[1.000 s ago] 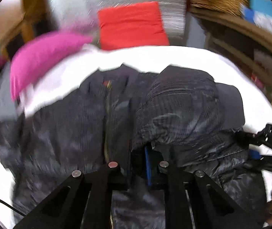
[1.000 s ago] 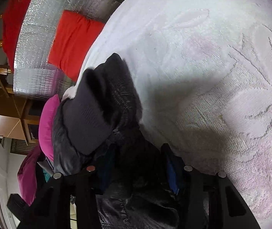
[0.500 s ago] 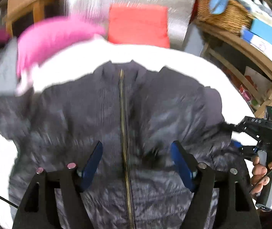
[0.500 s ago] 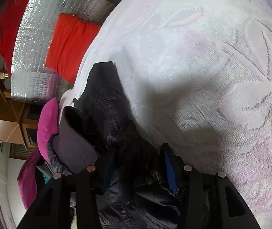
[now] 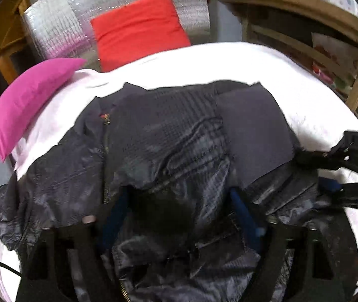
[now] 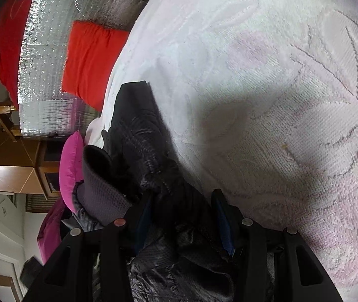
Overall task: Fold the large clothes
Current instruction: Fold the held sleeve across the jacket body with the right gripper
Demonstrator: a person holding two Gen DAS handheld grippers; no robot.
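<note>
So I've got the dark quilted jacket point(image 5: 169, 151) spread across the white bedspread point(image 5: 204, 63), collar end pointing toward the far side where the red cushion point(image 5: 138, 27) leans on the silver foil panel point(image 5: 60, 25). One side of the jacket is flopped over onto its front, so the plain dark lining point(image 5: 254, 130) faces up next to the zipper point(image 5: 106, 151). My left gripper point(image 5: 179, 216) sits low over the near hem with its blue pads spread wide, and a loose hump of fabric bulges up between them; nothing looks pinched, so I'd call it released. My right gripper point(image 6: 181, 221) has a thick bunch of the jacket point(image 6: 138, 146) packed between its blue pads, so it's clamped on the cloth at the jacket's edge, right beside bare bedspread point(image 6: 279, 88) with the raised leaf pattern. From the left camera that right gripper point(image 5: 329, 173) comes in from the side, touching the jacket. A pink pillow point(image 5: 30, 98) lies on the bed's far left corner, and there's a wooden shelf point(image 5: 304, 12) off to the right.
</note>
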